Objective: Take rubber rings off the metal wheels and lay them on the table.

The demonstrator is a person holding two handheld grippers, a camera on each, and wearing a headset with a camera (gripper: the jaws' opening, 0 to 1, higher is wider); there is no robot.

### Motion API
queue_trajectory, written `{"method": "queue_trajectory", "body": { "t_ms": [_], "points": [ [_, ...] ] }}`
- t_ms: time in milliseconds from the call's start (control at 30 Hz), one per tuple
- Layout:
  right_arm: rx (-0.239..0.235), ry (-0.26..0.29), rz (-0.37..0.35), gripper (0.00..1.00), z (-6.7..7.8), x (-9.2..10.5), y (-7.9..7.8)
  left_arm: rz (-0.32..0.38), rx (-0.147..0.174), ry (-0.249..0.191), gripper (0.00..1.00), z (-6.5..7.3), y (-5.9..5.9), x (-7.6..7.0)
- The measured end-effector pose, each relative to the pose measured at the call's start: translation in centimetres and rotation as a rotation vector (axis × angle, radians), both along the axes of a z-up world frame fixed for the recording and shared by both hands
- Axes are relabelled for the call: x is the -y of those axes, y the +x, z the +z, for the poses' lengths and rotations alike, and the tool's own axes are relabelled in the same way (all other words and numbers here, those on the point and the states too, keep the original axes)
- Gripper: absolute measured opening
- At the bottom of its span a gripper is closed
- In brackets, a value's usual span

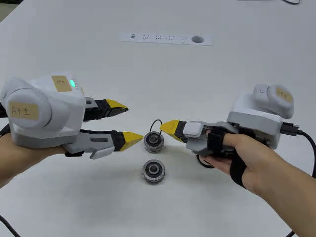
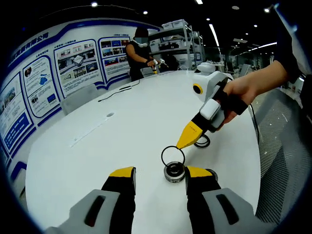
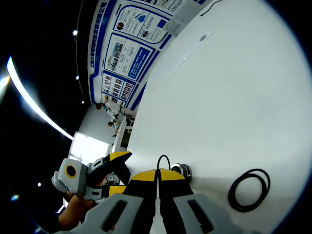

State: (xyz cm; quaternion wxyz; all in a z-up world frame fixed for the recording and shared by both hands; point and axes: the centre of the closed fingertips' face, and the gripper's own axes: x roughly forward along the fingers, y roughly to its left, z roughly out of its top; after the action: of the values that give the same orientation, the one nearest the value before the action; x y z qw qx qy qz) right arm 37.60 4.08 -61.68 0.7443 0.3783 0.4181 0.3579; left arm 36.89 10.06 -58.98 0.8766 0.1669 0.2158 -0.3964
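Note:
Two metal wheels lie mid-table: the far wheel (image 1: 153,142) and the near wheel (image 1: 154,171). My right gripper (image 1: 170,129) is shut, pinching a thin black rubber ring (image 1: 156,122) that loops up from the far wheel. In the right gripper view the ring (image 3: 162,160) rises from the closed tips (image 3: 157,174), next to the wheel (image 3: 182,170). My left gripper (image 1: 124,122) stands open just left of the far wheel. In its own view the wheel (image 2: 174,171) sits just ahead of its spread jaws, with the ring (image 2: 173,155) standing above it.
Loose black rubber rings (image 3: 249,189) lie on the table under my right hand, also seen as rings (image 1: 204,161). A white power strip (image 1: 167,38) is set in the far tabletop. A person (image 2: 139,53) stands at the table's far end.

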Motion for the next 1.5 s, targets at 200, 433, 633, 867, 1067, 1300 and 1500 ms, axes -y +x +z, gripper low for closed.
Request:
{"method": "queue_trajectory", "body": {
  "t_ms": [200, 433, 633, 867, 1067, 1300, 1500],
  "points": [
    [-0.009, 0.013, -0.068, 0.02, 0.1, 2.1, 0.4, 0.023, 0.013, -0.058, 0.47, 1.4, -0.5, -0.2],
    [-0.020, 0.002, -0.137, 0.02, -0.4, 5.0, 0.6, 0.068, 0.011, -0.060, 0.58, 1.5, -0.8, -1.8],
    [-0.037, -0.005, -0.176, 0.02, -1.0, 7.0, 0.1, 0.097, 0.014, -0.091, 0.65, 2.1, -1.3, -2.5],
    [-0.053, -0.040, -0.188, 0.02, -2.1, 8.4, -1.1, 0.115, -0.003, -0.127, 0.69, 2.2, -1.8, -2.4],
    [-0.087, -0.106, -0.205, 0.02, -4.0, 10.0, -1.9, 0.121, -0.013, -0.160, 0.70, 2.4, -2.0, -2.1],
    [-0.066, -0.195, -0.214, 0.02, -4.7, 11.1, -1.8, 0.132, -0.011, -0.178, 0.70, 2.7, -2.2, -2.2],
    [-0.045, -0.216, -0.183, 0.03, -4.6, 10.7, -2.0, 0.132, -0.010, -0.181, 0.70, 2.9, -2.5, -2.2]
  ]
}}
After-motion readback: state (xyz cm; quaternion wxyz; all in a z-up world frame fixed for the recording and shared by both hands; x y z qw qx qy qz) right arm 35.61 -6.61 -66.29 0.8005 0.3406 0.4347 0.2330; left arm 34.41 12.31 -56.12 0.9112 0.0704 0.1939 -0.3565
